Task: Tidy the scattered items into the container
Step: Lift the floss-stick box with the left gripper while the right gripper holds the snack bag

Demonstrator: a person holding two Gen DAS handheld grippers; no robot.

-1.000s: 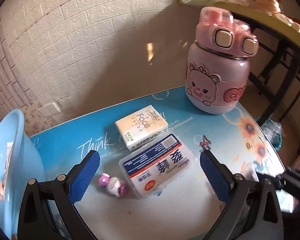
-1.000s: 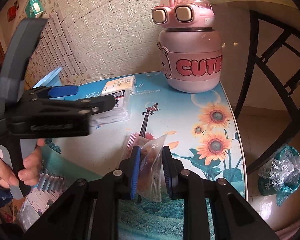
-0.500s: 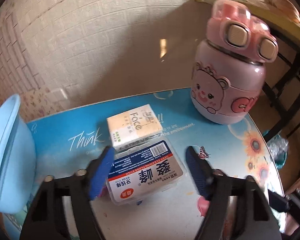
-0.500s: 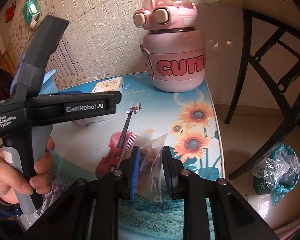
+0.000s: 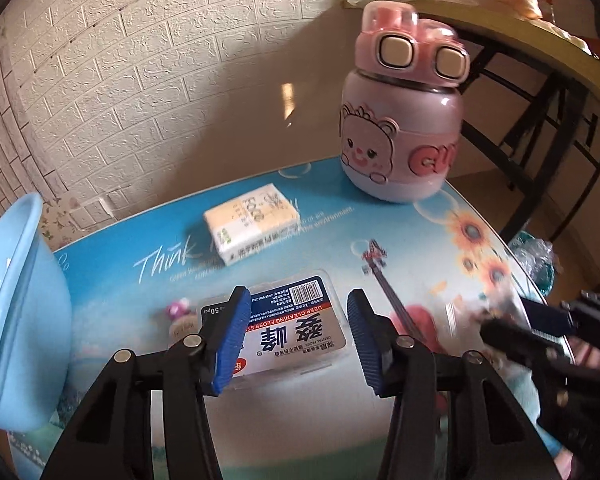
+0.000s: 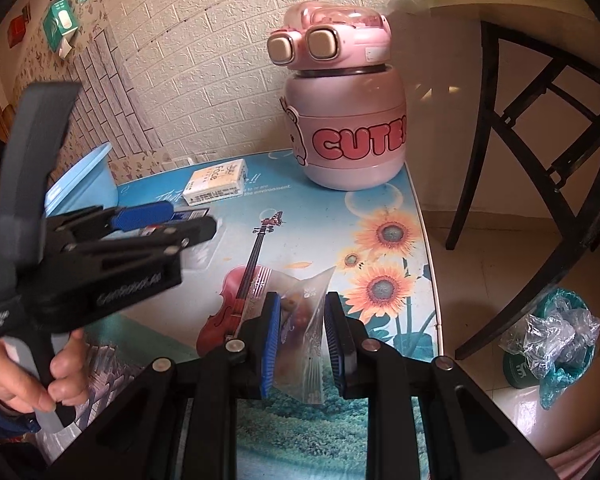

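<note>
On the picture-covered table [image 5: 148,280], the floss box [image 5: 288,328] lies between my left gripper [image 5: 296,330], long side across, jaws closing, not yet touching. My right gripper [image 6: 300,336] pinches a small bag [image 6: 304,320]. The blue bowl [image 5: 16,320] sits left.

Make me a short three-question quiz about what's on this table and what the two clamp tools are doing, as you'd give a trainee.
1. True or false: the pink bottle lies on its side.
2. What is the right gripper shut on? A) tissue pack B) clear snack bag C) small pink toy
3. Fill in: the left gripper is closing around the ____ box, beside the blue basin.

Key:
1. False; it stands upright.
2. B.
3. Dental floss.
</note>
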